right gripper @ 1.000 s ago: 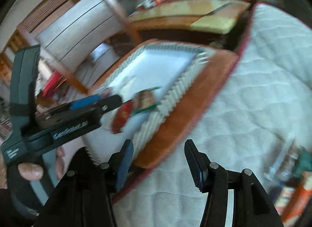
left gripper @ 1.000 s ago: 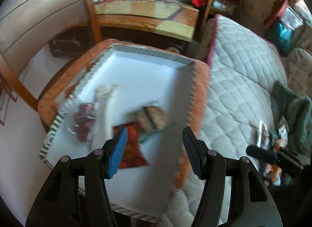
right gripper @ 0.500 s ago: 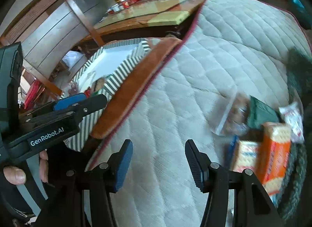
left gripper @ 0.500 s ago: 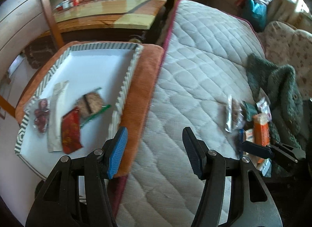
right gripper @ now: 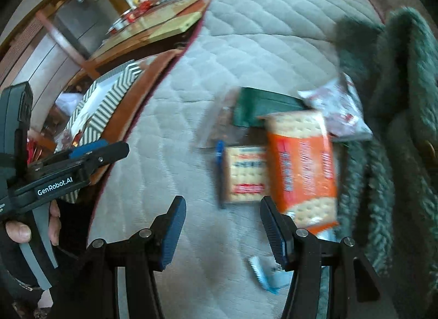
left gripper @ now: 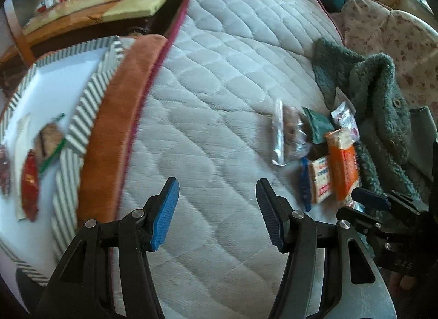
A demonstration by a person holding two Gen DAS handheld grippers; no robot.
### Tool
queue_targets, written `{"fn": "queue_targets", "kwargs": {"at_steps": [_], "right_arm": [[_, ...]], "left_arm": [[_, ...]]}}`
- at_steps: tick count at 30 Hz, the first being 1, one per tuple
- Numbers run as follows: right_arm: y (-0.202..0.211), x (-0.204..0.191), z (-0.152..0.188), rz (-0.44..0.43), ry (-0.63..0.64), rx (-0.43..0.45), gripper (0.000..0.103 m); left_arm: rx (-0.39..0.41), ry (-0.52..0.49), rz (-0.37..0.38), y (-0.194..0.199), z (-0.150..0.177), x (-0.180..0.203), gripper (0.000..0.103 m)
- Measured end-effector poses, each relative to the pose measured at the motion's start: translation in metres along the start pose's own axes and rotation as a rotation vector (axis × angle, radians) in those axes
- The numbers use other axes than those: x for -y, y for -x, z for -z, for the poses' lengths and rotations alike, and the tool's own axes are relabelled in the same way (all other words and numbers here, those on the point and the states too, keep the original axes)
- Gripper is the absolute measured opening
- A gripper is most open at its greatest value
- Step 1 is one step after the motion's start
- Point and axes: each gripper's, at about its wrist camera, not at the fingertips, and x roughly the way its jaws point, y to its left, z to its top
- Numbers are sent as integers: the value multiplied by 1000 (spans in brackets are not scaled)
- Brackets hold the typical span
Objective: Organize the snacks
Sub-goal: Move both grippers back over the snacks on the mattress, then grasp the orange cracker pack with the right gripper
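Both views swung off striped tray (left gripper: 90, 105), now at frame left | snack pile (right gripper: 284, 154) on bed (left gripper: 219, 77) came to centre-right | left tongs (left gripper: 217, 216) and right tongs (right gripper: 223, 232) spread, empty | next pick likely cracker pack (right gripper: 301, 165).

Soft daylight from upper right, heavy fisheye bending, motion blur, dark vignetted corners.
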Motion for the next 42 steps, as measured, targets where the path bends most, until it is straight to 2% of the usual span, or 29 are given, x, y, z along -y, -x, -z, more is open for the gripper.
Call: {"fn": "queue_targets", "kwargs": {"at_steps": [10, 14, 19, 25, 28, 30, 33, 37, 42], "right_arm": [[7, 37, 4, 49, -61, 11, 56], [6, 49, 0, 90, -72, 24, 61], [-8, 61, -17, 137, -62, 6, 63], [-37, 59, -32, 134, -18, -43, 66], [-41, 63, -32, 98, -42, -32, 65], [-39, 62, -29, 95, -39, -32, 54], [-35, 54, -20, 49, -26, -54, 53], [-34, 24, 0, -32, 22, -87, 52], [-29, -8, 29, -94, 72, -130, 52]], "left_arm": [[-18, -35, 27, -10, -6, 22, 63], [-31, -40, 29, -13, -5, 25, 63], [-42, -36, 23, -16, -5, 24, 63], [-54, -24, 14, -21, -5, 19, 63], [-55, -17, 14, -22, -6, 16, 63], [-57, -9, 14, -21, -5, 14, 63], [-54, 1, 16, -19, -5, 10, 63], [-47, 0, 14, -12, -4, 6, 63], [-46, 8, 19, -9, 0, 3, 63]]}}
